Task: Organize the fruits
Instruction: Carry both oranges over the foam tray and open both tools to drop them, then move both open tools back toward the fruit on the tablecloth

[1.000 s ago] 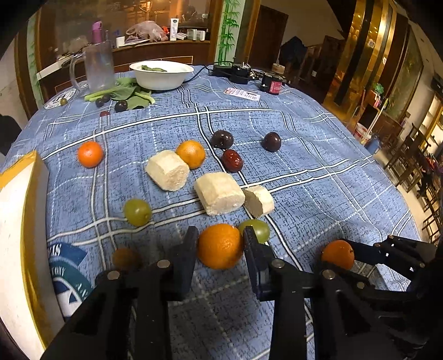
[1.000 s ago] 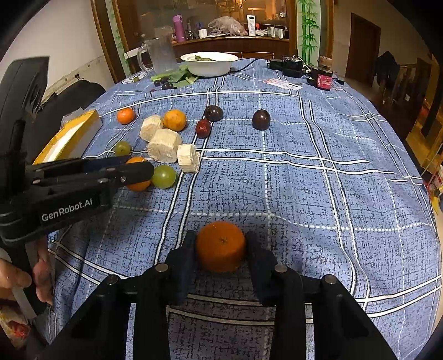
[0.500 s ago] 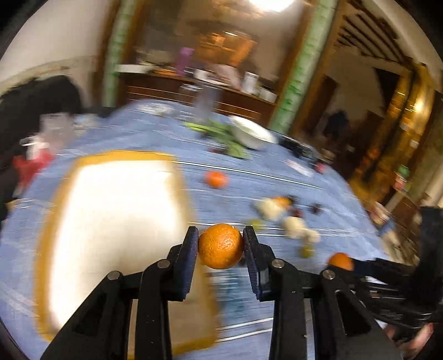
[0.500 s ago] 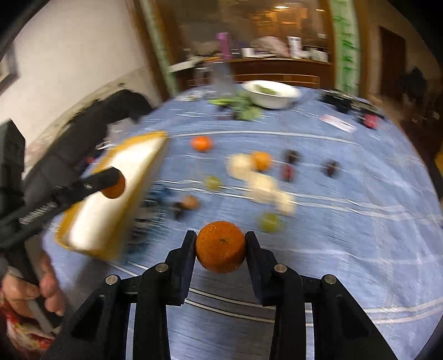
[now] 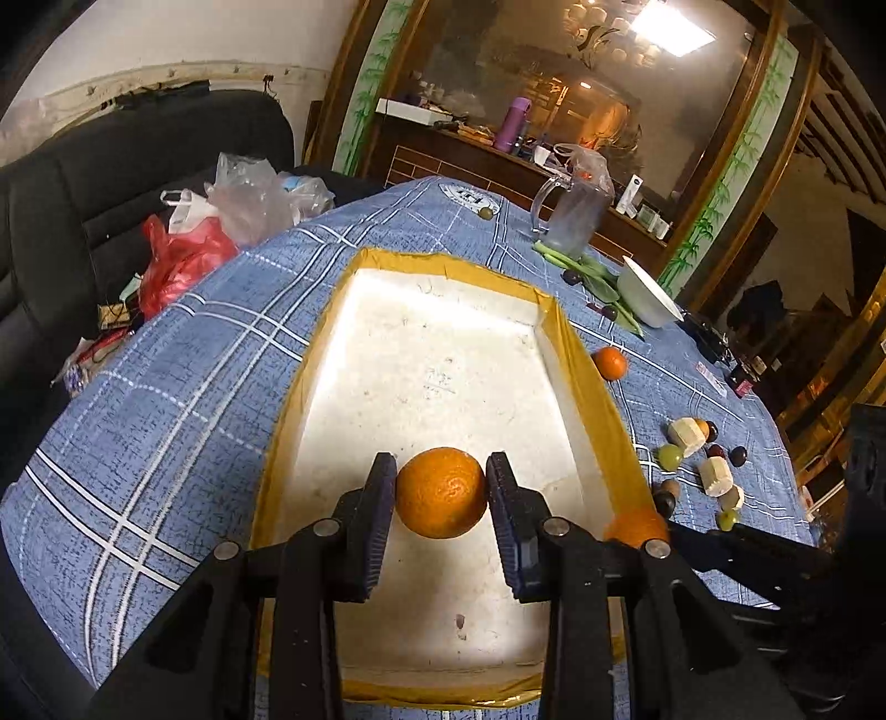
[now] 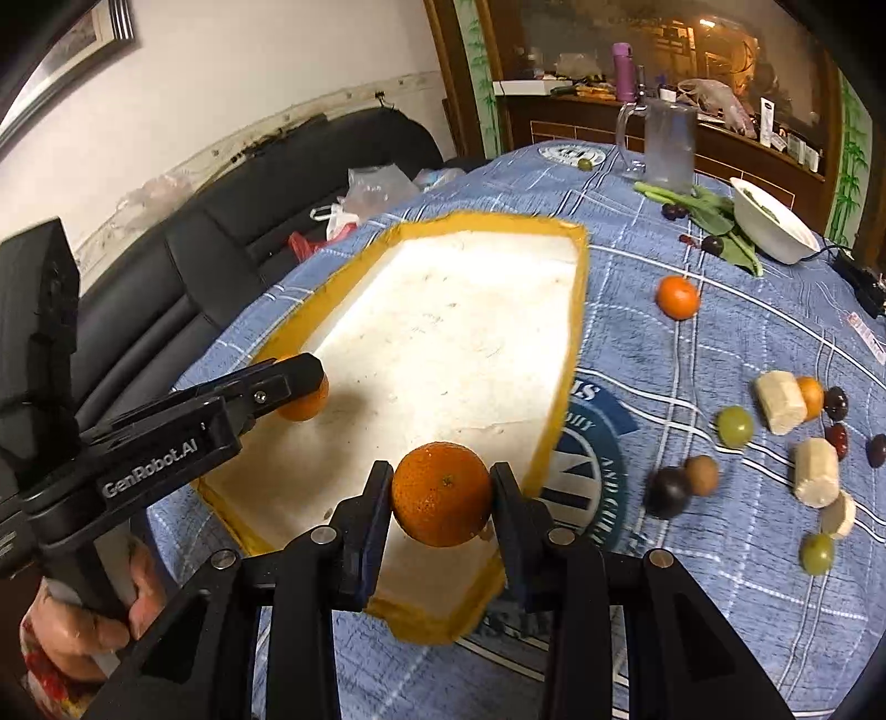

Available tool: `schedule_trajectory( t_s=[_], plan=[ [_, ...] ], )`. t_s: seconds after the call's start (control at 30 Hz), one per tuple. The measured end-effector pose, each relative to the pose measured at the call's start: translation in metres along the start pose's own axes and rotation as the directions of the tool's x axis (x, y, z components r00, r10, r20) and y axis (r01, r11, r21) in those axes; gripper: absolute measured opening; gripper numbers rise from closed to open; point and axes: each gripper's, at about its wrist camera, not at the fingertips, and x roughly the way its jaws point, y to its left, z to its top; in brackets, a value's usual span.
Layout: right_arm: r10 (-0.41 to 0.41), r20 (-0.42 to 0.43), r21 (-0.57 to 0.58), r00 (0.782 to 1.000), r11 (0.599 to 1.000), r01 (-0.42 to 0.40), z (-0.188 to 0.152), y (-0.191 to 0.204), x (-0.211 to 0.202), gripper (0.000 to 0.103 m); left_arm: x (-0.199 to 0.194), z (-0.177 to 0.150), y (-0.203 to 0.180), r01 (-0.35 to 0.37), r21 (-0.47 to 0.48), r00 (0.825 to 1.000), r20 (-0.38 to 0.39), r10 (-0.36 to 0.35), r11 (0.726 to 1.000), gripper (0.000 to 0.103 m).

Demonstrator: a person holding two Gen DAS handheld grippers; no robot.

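Tray (image 5: 581, 387) on table (image 5: 166, 387); loose fruit (image 5: 609, 363) right.

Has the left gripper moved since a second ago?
Yes. The left gripper, shut on its orange, has swung left from the scattered fruit to above the white tray.

Premises are a domestic dining or living room. The worktop (image 6: 692, 581) is a round table under a blue checked cloth, carrying a white bowl (image 6: 772, 227), a clear jug (image 6: 667, 147), leafy greens (image 6: 714, 213) and loose fruit. A black leather sofa (image 6: 221, 221) stands against a white wall, with plastic shopping bags (image 5: 221, 221) lying on it. Behind the table runs a dark wooden sideboard (image 6: 581, 119) holding a purple flask (image 6: 621, 63), bottles and household clutter, backed by a large wood-framed mirror or glass panel (image 5: 581, 83) with painted bamboo trim. A framed picture (image 6: 77, 44) hangs on the wall. Lighting is warm and dim.
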Motion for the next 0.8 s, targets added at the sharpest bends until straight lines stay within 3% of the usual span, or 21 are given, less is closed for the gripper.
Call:
schedule_trajectory(
  t_s=[0.1,0.23,0.43,0.57,0.67,0.73,0.8],
  plan=[
    [-0.005,-0.003,0.011,1.0,1.0,0.005,0.0,0.002,0.002,0.04,0.002,0.0,0.001,0.014,-0.013,1.0,-0.008,-0.015,1.0,0.032],
    [-0.049,0.054,0.003,0.997,0.999,0.049,0.0,0.004,-0.022,0.056,-0.008,0.001,0.0,0.048,-0.031,0.999,0.025,-0.047,0.998,0.036],
    [-0.119,0.13,-0.008,0.984,0.993,0.121,-0.004,0.001,-0.063,0.057,-0.044,0.0,-0.023,0.086,0.015,0.989,0.117,-0.087,0.996,0.05],
    [-0.247,0.201,-0.068,0.948,0.962,0.265,-0.022,0.005,-0.088,0.057,-0.062,-0.003,-0.049,0.159,0.063,0.979,0.121,-0.166,0.985,0.051],
    [-0.29,0.235,-0.023,0.928,0.953,0.304,-0.034,-0.002,-0.096,0.06,-0.065,-0.01,-0.063,0.135,0.083,0.98,0.135,-0.145,0.987,0.051],
    [-0.262,0.295,0.065,0.919,0.965,0.254,-0.046,-0.014,-0.104,0.073,-0.067,-0.017,-0.071,0.146,0.102,0.978,0.132,-0.159,0.984,0.051],
    [-0.199,0.345,0.162,0.917,0.975,0.151,-0.056,-0.028,-0.112,0.074,-0.07,-0.022,-0.08,0.139,0.127,0.978,0.137,-0.156,0.982,0.051]
  ],
)
